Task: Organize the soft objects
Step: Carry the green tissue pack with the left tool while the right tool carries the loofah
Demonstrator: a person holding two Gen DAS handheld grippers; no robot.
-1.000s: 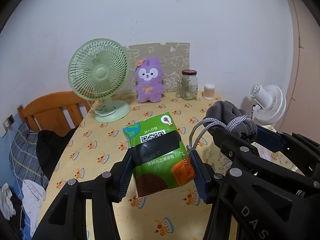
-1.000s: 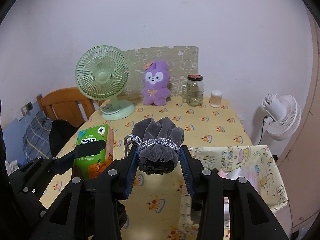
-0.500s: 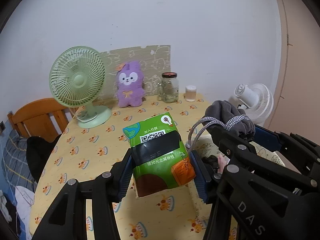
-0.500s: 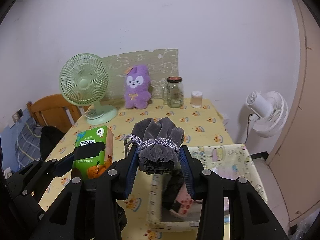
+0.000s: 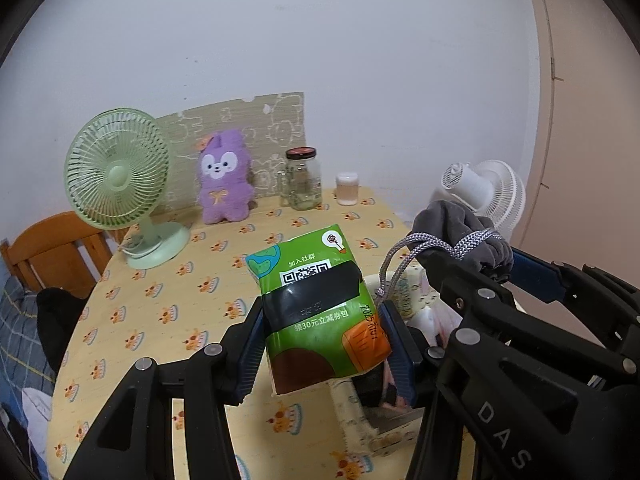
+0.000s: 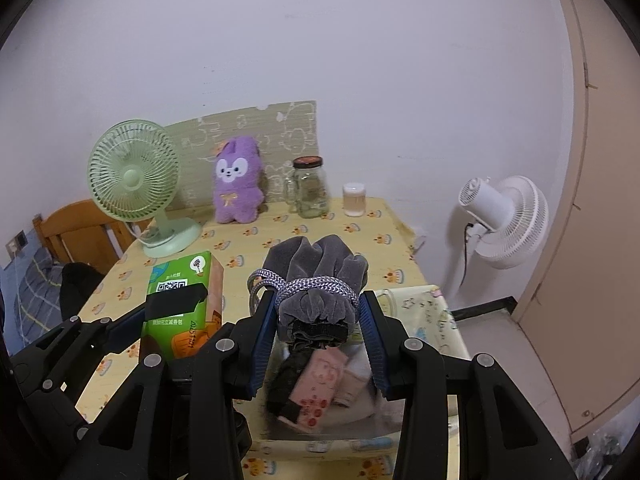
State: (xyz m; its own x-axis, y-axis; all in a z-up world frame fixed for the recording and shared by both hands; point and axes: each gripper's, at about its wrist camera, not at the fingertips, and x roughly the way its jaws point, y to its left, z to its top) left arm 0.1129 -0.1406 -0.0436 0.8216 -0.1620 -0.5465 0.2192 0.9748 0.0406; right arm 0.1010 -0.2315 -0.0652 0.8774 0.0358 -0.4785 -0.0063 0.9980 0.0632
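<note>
At a bedroom table covered in a yellow cake-print cloth (image 5: 168, 304), I hold one soft item in each tool. My left gripper (image 5: 324, 340) is clamped on a green tissue pack (image 5: 320, 300), which fills the centre of the left wrist view, lifted above the cloth. My right gripper (image 6: 318, 320) is closed around a grey drawstring pouch (image 6: 316, 276), its braided cord wound round the neck; it sits dead centre in the right wrist view. Directly under the pouch, toward 6 o'clock, a fabric storage bin (image 6: 436, 316) stands open at the table's near right corner with a pink packet (image 6: 316, 396) and other soft things inside. At 11 o'clock a green desk fan (image 6: 134, 184) stands beside a purple plush toy (image 6: 238, 184) and a glass jar (image 6: 310, 188).
</note>
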